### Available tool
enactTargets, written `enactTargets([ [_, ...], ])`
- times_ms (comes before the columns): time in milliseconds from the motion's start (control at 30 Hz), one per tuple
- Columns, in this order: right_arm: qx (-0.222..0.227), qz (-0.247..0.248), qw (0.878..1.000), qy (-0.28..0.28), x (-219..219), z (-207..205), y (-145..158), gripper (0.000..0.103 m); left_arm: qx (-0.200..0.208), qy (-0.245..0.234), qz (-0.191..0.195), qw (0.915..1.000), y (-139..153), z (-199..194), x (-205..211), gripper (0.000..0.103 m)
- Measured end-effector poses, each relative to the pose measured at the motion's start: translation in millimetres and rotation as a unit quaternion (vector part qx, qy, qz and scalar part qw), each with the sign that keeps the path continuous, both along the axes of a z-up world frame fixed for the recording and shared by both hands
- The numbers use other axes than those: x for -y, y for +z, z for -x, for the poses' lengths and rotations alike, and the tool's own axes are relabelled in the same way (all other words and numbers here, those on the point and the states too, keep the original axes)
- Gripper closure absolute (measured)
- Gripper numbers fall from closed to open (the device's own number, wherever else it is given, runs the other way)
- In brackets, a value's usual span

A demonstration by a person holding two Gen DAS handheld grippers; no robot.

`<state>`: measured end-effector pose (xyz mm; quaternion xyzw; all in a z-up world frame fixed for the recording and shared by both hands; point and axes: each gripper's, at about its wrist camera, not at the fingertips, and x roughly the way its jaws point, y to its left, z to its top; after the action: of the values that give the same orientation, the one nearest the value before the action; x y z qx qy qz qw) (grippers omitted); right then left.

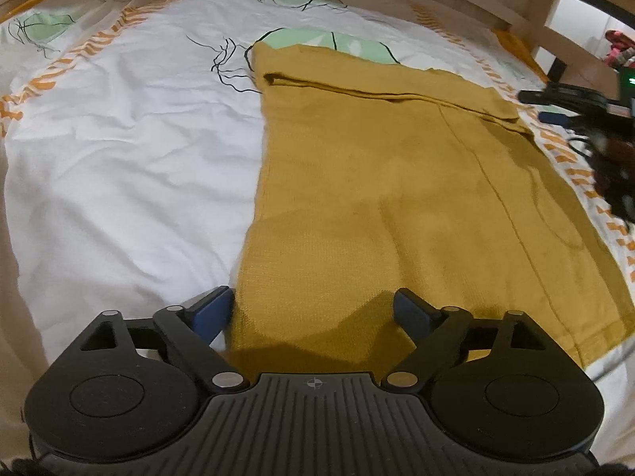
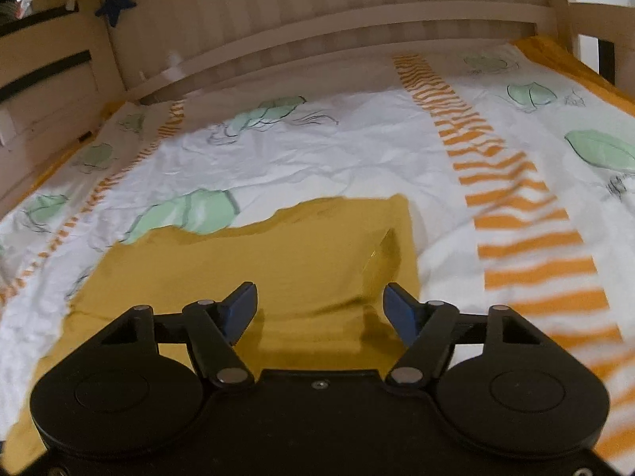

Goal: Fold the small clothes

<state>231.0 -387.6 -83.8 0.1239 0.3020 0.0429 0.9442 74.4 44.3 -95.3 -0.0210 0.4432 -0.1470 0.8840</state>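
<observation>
Mustard garment (image 1: 397, 182) flat on bedsheet (image 1: 131, 150)

A mustard-yellow knit garment (image 1: 397, 182) lies flat, folded lengthwise into a long strip with a seam running along it. Its far end is turned back over itself in a flat band. The near hem lies under and between the left jaws; in the right view, the cloth (image 2: 278, 261) spreads just ahead of the jaws.

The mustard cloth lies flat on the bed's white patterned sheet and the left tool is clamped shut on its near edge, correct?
Not quite. The left tool is open, its jaws spread over the mustard cloth without pinching it, as the left wrist view shows. The cloth does lie on the white patterned sheet.
</observation>
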Motion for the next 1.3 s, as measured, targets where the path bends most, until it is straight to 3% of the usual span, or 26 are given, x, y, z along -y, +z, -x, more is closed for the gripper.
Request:
enactTargets([
  [267, -0.023, -0.018, 1.000, -0.004, 6.7, -42.3, -12.6, 0.030, -0.002, 0.003, 0.001, 1.0000, 0.6, -1.3, 1.7, 0.012],
  [400, 0.012, -0.102, 0.995, 0.019, 14.1, -33.7, 1.5, 0.033, -0.005, 0.006, 0.007, 0.9999, 1.2, -2.5, 0.8, 0.012],
  [533, 0.055, -0.169, 0.984, 0.002, 26.2, -17.0, 18.5, 0.032, -0.006, 0.007, 0.008, 0.9999, 1.7, -2.9, 0.8, 0.012],
  [733, 0.016, -0.098, 0.995, -0.014, 16.1, -15.5, 19.9, 0.032, -0.006, 0.012, 0.013, 0.9998, 2.5, -2.5, -0.9, 0.012],
  [867, -0.015, -0.084, 0.996, 0.000, 8.6, 11.9, 16.2, 0.017, -0.010, 0.014, 0.016, 0.9997, 5.7, 1.2, -4.1, 0.012],
  [967, -0.043, -0.058, 0.997, 0.014, 2.7, 42.7, 12.6, 0.014, -0.012, 0.014, 0.014, 0.9997, 7.8, 4.3, -5.8, 0.012],
  [1067, -0.068, -0.080, 0.994, 0.011, 8.7, 80.9, 4.5, 0.010, -0.017, 0.012, 0.010, 0.9997, 10.2, 7.8, -6.8, 0.012],
  [1300, -0.132, -0.129, 0.982, -0.028, 28.6, 162.7, -13.5, 0.010, -0.027, 0.005, 0.002, 0.9996, 13.7, 19.3, -10.9, 0.013],
])
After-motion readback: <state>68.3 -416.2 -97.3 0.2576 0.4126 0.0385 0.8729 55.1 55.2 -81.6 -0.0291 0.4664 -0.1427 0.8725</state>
